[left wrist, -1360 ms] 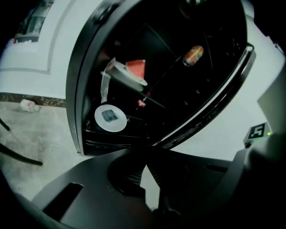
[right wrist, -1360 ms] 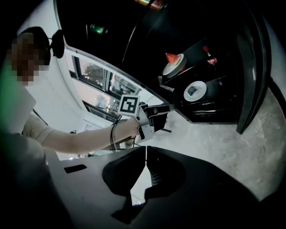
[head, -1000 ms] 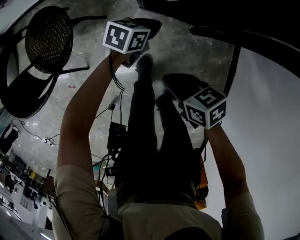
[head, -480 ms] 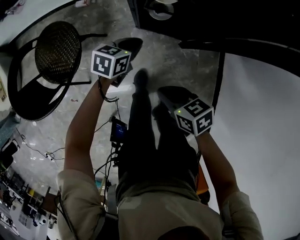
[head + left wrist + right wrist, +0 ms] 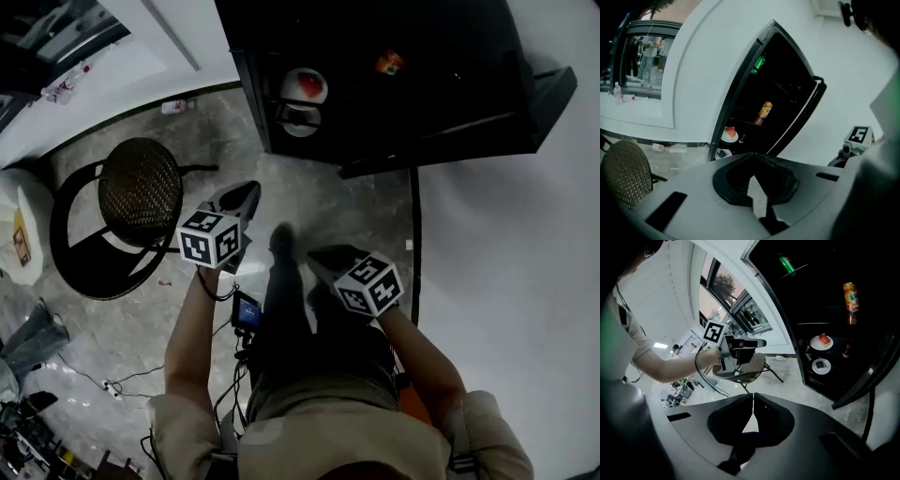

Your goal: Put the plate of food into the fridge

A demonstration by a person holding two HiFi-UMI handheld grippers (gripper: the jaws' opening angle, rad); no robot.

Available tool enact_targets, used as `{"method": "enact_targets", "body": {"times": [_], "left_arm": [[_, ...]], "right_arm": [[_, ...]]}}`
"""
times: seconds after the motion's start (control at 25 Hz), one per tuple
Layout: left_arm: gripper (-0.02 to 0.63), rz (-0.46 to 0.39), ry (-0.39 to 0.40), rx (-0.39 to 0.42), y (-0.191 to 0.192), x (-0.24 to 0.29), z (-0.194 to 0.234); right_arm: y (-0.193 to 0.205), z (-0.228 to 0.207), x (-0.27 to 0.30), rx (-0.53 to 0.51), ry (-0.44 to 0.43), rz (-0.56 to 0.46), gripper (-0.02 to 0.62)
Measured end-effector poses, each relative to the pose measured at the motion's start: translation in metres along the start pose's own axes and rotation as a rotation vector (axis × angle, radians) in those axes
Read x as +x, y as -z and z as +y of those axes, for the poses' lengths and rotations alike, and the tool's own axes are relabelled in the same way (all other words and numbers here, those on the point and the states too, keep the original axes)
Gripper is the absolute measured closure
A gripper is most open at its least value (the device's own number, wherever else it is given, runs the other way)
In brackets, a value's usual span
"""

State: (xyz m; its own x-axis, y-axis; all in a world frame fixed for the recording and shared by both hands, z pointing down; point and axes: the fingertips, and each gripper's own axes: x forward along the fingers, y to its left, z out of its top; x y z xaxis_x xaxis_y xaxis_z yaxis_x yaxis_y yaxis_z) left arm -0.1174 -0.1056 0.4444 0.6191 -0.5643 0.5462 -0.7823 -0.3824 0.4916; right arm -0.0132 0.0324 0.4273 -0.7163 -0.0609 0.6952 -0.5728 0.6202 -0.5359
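Fridge (image 5: 441, 103) stands open with a dark inside. Just left of it on the stone floor is a black chair (image 5: 141, 192) with a woven seat. Left gripper (image 5: 752, 161) and right gripper (image 5: 753, 401) both hang in front of the fridge, well apart from it, jaws pressed together on nothing. The plate of red food (image 5: 821, 341) sits on a fridge shelf, above a second plate (image 5: 821, 365) and below an orange can (image 5: 851, 297).

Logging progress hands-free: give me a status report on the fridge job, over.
Left gripper shut, empty; right gripper shut, empty. Plate of food sits on a fridge shelf. Fridge door open, nothing blocking it.
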Motion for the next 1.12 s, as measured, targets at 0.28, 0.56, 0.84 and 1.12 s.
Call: {"method": "enact_targets", "body": {"times": [0.28, 0.56, 0.84, 1.12], "left_arm": [[0.597, 0.02, 0.024, 0.138, -0.018, -0.018, -0.028], [0.597, 0.016, 0.067, 0.274, -0.043, -0.032, -0.052], [0.597, 0.022, 0.048, 0.378, -0.049, -0.061, -0.058], [0.597, -0.02, 0.045, 0.48, -0.074, -0.075, -0.076]], "right_arm": [[-0.014, 0.005, -0.01, -0.009, 0.078, -0.007, 0.571], [-0.038, 0.004, -0.022, 0.004, 0.09, -0.048, 0.571], [-0.073, 0.027, -0.032, 0.004, 0.014, -0.123, 0.571], [-0.077, 0.045, -0.05, -0.03, 0.022, -0.114, 0.571]]}}
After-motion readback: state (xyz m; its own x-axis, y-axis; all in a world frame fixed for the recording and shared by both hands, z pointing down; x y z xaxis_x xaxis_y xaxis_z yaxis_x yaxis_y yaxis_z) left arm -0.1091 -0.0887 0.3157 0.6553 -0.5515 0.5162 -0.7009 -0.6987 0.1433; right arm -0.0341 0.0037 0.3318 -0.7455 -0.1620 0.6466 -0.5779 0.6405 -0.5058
